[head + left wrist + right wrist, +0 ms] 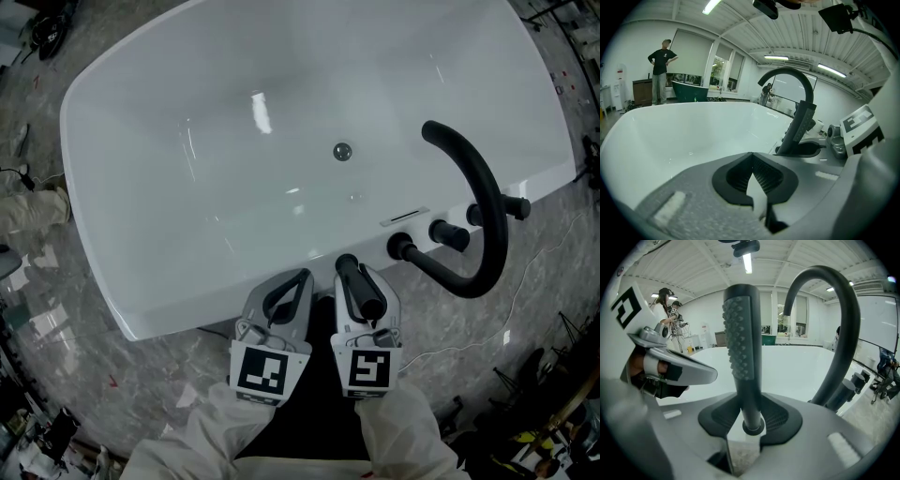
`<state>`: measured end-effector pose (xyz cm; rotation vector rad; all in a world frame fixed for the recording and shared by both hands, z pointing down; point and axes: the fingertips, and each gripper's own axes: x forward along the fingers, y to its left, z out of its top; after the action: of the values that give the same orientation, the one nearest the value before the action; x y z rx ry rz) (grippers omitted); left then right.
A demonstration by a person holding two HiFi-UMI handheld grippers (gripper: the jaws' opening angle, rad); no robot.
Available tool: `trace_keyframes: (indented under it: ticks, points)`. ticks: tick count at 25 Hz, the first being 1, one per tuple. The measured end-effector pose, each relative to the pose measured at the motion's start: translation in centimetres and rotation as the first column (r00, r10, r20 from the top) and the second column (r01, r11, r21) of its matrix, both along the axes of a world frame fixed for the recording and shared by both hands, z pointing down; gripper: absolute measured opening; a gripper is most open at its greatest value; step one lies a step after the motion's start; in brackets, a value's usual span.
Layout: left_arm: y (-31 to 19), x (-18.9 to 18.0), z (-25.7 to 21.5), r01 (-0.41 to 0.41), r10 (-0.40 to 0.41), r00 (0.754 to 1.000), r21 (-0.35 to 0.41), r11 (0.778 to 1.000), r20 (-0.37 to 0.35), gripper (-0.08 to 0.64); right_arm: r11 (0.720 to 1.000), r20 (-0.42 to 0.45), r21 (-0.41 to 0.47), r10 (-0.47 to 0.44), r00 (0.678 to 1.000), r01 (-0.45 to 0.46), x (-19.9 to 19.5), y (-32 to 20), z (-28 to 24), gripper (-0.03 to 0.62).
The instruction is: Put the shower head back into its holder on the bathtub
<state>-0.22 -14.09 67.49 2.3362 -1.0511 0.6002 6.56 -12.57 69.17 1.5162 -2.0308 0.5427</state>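
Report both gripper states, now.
Left gripper: closed, nothing between its jaws.
Right gripper: closed on the shower head.

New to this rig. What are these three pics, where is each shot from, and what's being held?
There is no robot arm here. A person holds a two-jaw claw in each hand.

The head view comes from a camera on the person's head, looking steeply down. It shows a white bathtub with a drain. On its rim are a curved black spout and black knobs.

The other two pictures come from cameras riding on the claws, each looking along its own jaws.

The right claw is closed on a black shower head, whose nubbed face shows in the right gripper view. The left claw is shut with nothing in it.
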Motion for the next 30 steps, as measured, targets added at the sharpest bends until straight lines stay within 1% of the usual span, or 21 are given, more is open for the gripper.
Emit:
trace_keyframes:
  ticks: [3, 9, 13, 17, 21, 25, 30]
  points:
    - [0.1, -0.2, 0.0, -0.004, 0.004, 1.000, -0.002, 1.000, 0.002, 0.002, 0.999, 0.023, -0.017, 0.028, 0.999, -0.027, 0.0, -0.1, -0.1, 0.140]
    - [0.1, -0.6, 0.2, -0.011, 0.011, 1.000, -0.007, 1.000, 0.013, 0.002, 0.998, 0.027, -0.035, 0.047, 0.999, -0.046, 0.1, 0.1, 0.2, 0.143]
    - [0.2, -0.2, -0.2, -0.036, 0.036, 0.999, -0.003, 0.999, 0.010, 0.002, 0.997, 0.036, -0.053, 0.056, 0.998, -0.054, 0.2, 0.5, 0.4, 0.149]
    - [0.2, 0.0, -0.6, -0.054, 0.053, 0.999, 0.005, 0.999, 0.008, 0.002, 0.995, 0.067, -0.080, 0.065, 0.996, -0.060, 0.1, 0.6, 0.4, 0.178]
    - [0.4, -0.1, -1.0, -0.076, 0.076, 0.997, 0.009, 0.997, 0.010, 0.002, 0.991, 0.082, -0.101, 0.100, 0.992, -0.091, 0.4, 1.3, 0.3, 0.179]
    - [0.4, -0.6, -2.1, -0.098, 0.098, 0.995, 0.016, 0.995, 0.014, 0.002, 0.987, 0.071, -0.123, 0.111, 0.991, -0.102, 0.8, 2.4, -0.6, 0.176]
    - [0.3, -1.7, -3.7, -0.114, 0.114, 0.993, 0.031, 0.993, 0.027, 0.002, 0.986, 0.082, -0.139, 0.102, 0.991, -0.090, 0.1, 4.0, -2.5, 0.169]
